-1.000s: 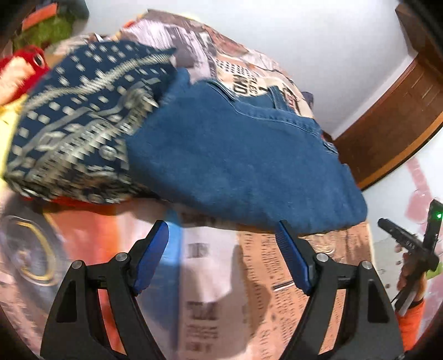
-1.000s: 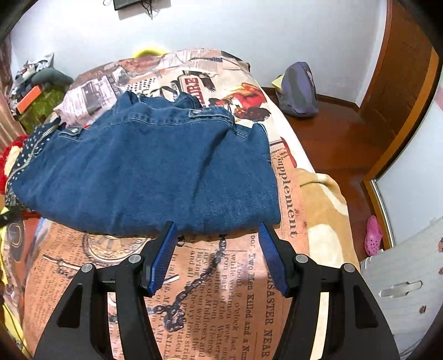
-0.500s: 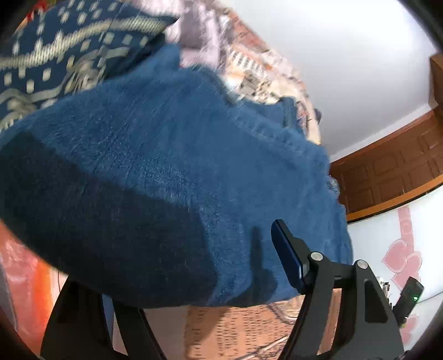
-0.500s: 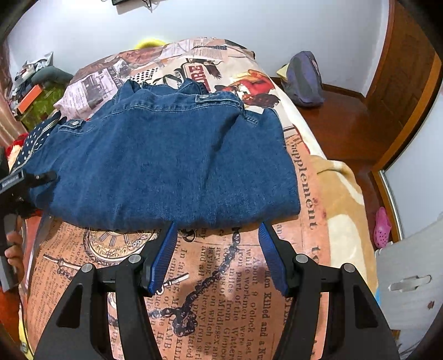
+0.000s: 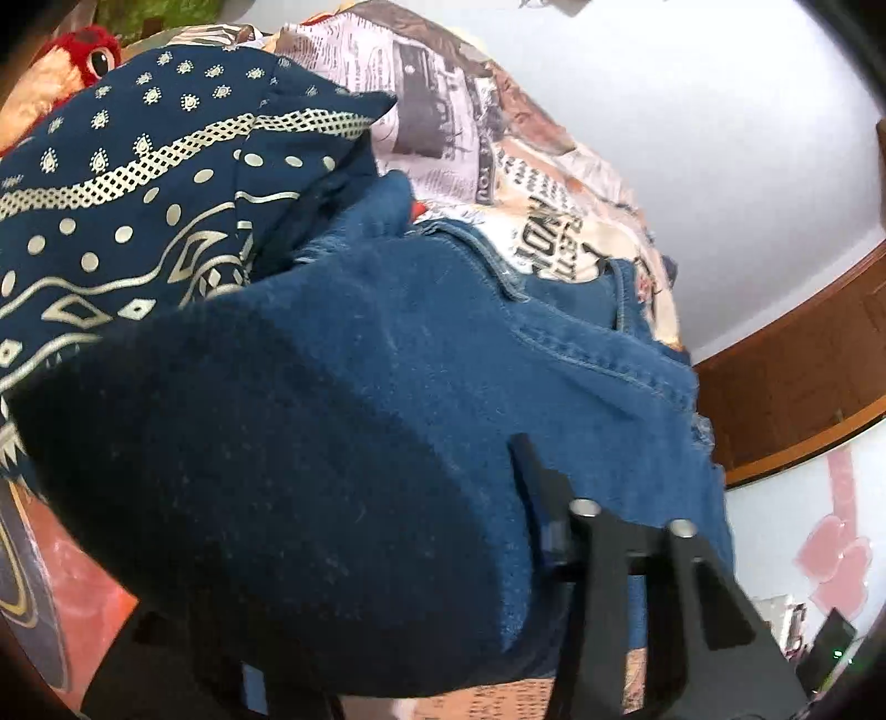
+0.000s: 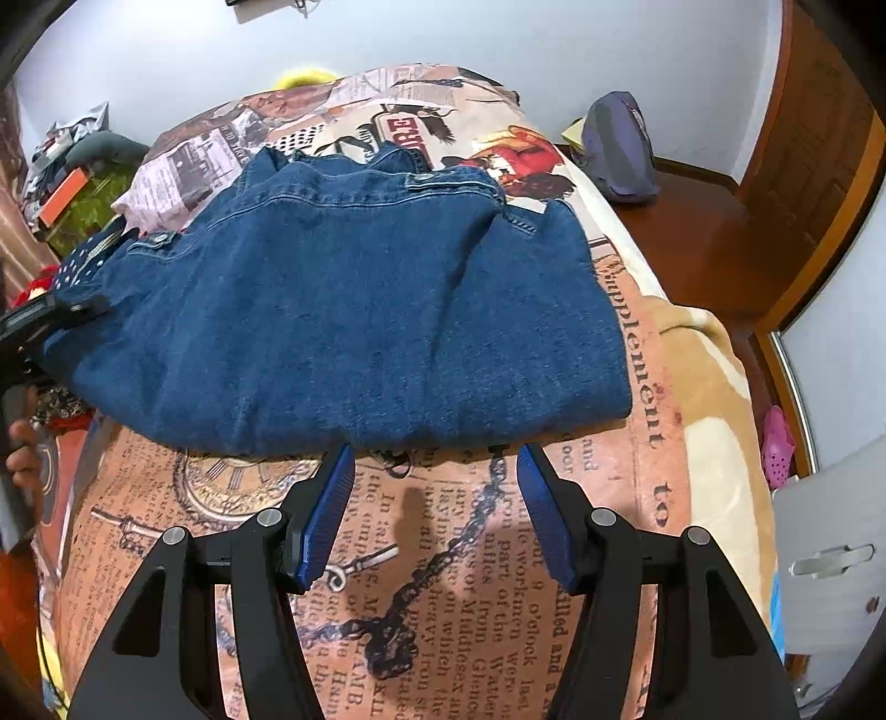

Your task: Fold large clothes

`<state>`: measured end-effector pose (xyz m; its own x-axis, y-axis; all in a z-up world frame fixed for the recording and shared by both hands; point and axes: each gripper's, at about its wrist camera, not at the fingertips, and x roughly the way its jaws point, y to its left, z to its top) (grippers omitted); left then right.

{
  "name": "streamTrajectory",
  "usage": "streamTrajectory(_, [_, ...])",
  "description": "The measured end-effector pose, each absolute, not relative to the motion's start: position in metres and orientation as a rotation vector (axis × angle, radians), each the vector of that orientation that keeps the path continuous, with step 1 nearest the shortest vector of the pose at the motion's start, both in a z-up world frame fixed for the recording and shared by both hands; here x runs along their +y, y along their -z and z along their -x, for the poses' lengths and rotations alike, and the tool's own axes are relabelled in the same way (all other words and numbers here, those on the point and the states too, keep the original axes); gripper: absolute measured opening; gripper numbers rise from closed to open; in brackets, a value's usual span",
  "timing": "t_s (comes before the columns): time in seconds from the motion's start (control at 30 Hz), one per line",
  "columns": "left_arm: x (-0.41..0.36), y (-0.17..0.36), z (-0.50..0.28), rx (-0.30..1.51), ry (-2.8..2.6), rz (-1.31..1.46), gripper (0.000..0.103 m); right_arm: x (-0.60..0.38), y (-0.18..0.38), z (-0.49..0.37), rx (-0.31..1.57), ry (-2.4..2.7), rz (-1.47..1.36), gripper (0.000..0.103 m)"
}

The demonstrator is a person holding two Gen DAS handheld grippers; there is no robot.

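Observation:
A folded blue denim garment (image 6: 343, 310) lies across the newspaper-print bedspread (image 6: 470, 554). My right gripper (image 6: 434, 471) is open and empty, its blue-padded fingers just short of the garment's near folded edge. In the left wrist view the denim (image 5: 332, 471) fills the frame and drapes over the left finger, hiding it. Only the right finger (image 5: 540, 482) shows, pressed against the cloth. The left gripper also shows at the garment's left end in the right wrist view (image 6: 50, 318). Whether it is shut on the cloth cannot be seen.
A navy patterned cloth (image 5: 127, 221) lies bunched beside the denim's left end, with a red plush toy (image 5: 88, 50) behind it. A purple bag (image 6: 620, 149) sits on the wooden floor beyond the bed. A white plastic chair (image 6: 830, 554) stands at the right.
My left gripper has moved forward into the denim's left end, and the cloth now covers its left finger. My right gripper has crept closer to the near folded edge.

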<state>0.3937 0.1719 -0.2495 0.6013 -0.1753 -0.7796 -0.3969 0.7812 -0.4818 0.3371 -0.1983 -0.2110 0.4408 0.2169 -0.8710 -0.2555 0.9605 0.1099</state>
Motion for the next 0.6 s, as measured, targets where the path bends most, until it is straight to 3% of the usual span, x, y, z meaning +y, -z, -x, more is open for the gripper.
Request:
streamTrajectory(0.13, [0.152, 0.210, -0.388, 0.862, -0.086, 0.563, 0.024, -0.191, 0.200, -0.335, 1.058, -0.298, 0.075, 0.057])
streamTrajectory(0.47, [0.137, 0.084, -0.340, 0.581, 0.064, 0.468, 0.014, -0.127, 0.158, -0.341, 1.003, -0.420, 0.107, 0.057])
streamTrajectory(0.6, [0.150, 0.070, -0.319, 0.541, 0.034, 0.455, 0.013, -0.078, 0.158, -0.340, 1.018, -0.563, 0.121, 0.057])
